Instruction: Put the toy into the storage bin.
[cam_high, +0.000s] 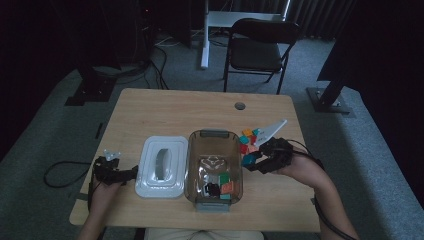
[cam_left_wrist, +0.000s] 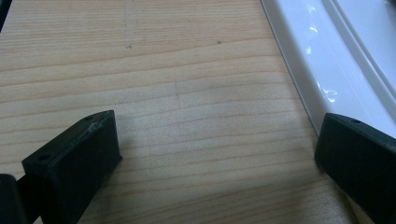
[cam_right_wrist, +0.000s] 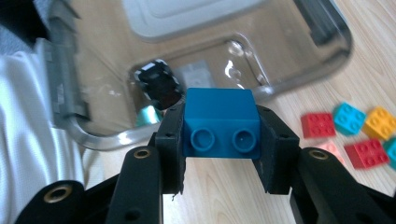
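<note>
Clamped from both sides between the black jaws of the right gripper (cam_right_wrist: 219, 140) sits a blue plastic building brick (cam_right_wrist: 221, 122), its two round studs facing the gripper's camera; the pads press flat against the brick's side walls, so the grip is firm. In the high view the same right gripper (cam_high: 252, 161) hangs just off the right wall of the clear smoky-grey plastic storage box (cam_high: 215, 170), with the brick (cam_high: 248, 160) raised above the light wooden table (cam_high: 175, 110) and close to the box rim. Inside the box lie a few bricks, among them a green one, an orange one and a dark black-and-white piece, gathered toward the near end. On the table behind the right gripper sits a small loose pile of bricks (cam_high: 248, 139) in red, orange, teal and pink; the right gripper view shows those bricks (cam_right_wrist: 355, 133) lying on the wood to the right of the held one, well apart from it. The box's white plastic lid (cam_high: 162, 167) lies flat just beside the left wall of the box. The left gripper (cam_high: 117, 174) rests low at the near left of the table, next to the lid; in the left gripper view its two black jaws stand wide apart over bare wood, with nothing between them, and the right-hand jaw sits at the white lid's edge (cam_left_wrist: 327, 56). A dark folding chair (cam_high: 257, 47) stands beyond the far edge of the table.
</note>
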